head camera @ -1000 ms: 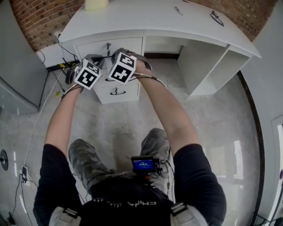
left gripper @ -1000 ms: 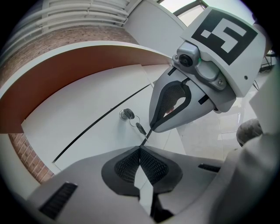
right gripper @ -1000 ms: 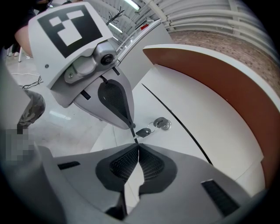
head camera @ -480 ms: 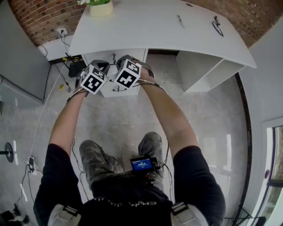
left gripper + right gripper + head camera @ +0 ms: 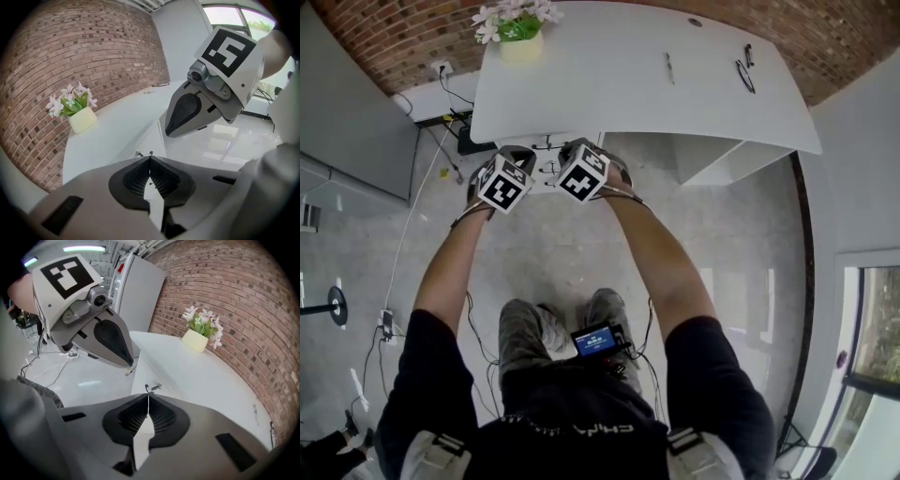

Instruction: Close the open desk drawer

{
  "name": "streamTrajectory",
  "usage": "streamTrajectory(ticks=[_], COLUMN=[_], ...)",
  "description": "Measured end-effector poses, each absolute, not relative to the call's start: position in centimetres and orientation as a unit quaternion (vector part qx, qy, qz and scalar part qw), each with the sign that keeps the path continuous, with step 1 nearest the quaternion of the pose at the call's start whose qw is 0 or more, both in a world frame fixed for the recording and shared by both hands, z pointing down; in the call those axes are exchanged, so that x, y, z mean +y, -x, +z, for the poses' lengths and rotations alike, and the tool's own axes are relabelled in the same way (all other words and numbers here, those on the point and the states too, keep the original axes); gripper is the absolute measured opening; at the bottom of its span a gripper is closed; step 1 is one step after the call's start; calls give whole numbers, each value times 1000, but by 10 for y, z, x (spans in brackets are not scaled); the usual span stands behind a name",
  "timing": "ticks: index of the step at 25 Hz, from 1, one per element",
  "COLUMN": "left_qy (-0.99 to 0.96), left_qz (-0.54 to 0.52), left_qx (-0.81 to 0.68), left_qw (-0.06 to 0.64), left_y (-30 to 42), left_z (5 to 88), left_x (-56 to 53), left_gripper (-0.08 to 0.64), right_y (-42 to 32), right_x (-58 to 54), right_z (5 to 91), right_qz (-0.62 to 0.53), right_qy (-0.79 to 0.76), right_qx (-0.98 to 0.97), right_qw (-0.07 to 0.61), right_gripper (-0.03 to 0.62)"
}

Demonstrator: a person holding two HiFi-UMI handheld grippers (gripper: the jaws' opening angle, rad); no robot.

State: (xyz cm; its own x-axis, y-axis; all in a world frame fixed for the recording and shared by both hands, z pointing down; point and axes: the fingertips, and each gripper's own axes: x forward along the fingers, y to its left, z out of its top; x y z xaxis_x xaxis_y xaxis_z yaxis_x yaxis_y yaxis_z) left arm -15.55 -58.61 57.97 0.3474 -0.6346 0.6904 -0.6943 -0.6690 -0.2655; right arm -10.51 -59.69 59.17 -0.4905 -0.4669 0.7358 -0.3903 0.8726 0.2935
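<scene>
The white desk [image 5: 609,84] fills the top of the head view. Its drawer stack [image 5: 546,171] shows only as a thin strip under the desk's front edge, just beyond both grippers. My left gripper [image 5: 514,159] and right gripper [image 5: 577,150] hang side by side in front of it, both shut on nothing. In the left gripper view the drawer front [image 5: 151,139] looks level with the desk edge, and a small key [image 5: 139,153] sticks out just past the jaw tips. The right gripper view shows the same front [image 5: 140,373] and key [image 5: 153,388].
A pale pot of pink-white flowers [image 5: 521,33] stands at the desk's far left corner, with a pen [image 5: 669,67] and a black cord [image 5: 743,73] further right. Cables and a power strip [image 5: 455,120] lie on the floor at left. A grey cabinet [image 5: 136,291] stands beside the desk.
The head view has risen and tipped over the desk, so the drawer fronts are now almost hidden under the top. Both grippers stay shut and side by side.
</scene>
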Motion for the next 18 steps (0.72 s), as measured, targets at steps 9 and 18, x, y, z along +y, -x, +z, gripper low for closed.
streamTrajectory(ticks=[9,18], left_qy=[-815,-848], left_qz=[384,287], left_qx=[-424,-435], left_qw=[90,93], left_y=[164,136], left_z=[435,314], left_x=[-546,-485], left_gripper=[12,12], right_y=[90,87], right_x=[-562,-496], right_z=[446,327], right_qz=[12,-19], right_qy=[-250,-253], right_qx=[-867,-894], right_qw=[430,371], right_gripper=[17,17])
